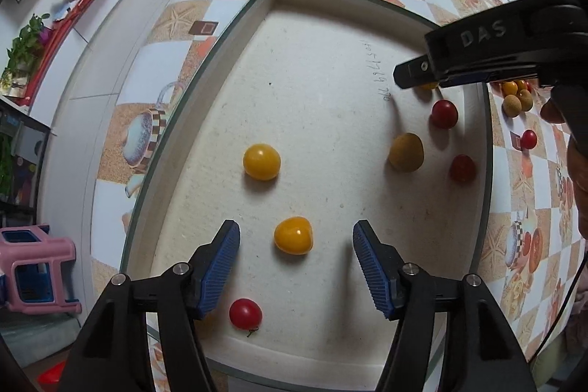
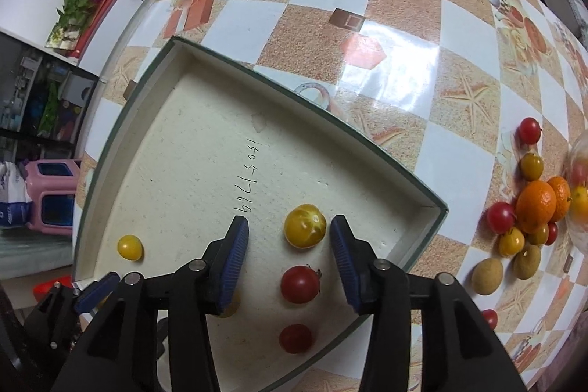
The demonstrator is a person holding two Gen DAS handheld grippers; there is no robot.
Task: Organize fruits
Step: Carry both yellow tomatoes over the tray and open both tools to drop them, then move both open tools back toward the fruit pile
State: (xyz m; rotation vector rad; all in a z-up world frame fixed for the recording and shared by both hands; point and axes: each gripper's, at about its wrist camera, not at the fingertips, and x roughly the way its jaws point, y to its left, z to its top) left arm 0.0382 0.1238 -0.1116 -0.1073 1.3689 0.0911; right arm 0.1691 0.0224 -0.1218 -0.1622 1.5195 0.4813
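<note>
Between the wide-spread fingers of my left gripper (image 1: 296, 267) sits a yellow cherry tomato (image 1: 293, 234), untouched, on the white foam tray (image 1: 205, 68). Ahead of my right gripper (image 2: 289, 263), also spread wide and holding nothing, lies another yellow tomato (image 2: 305, 225), with a red cherry tomato (image 2: 300, 284) between its fingers. Off to its right, on the checkered tablecloth (image 2: 400, 72), more fruit is heaped around two oranges (image 2: 535, 211).

The right gripper (image 2: 288, 252) hangs open over a shallow white foam tray (image 2: 191, 149). A round yellow tomato (image 2: 305, 226) sits between its blue pads (image 2: 235, 263), touching neither. A small red cherry tomato (image 2: 300, 284) lies just nearer.
</note>
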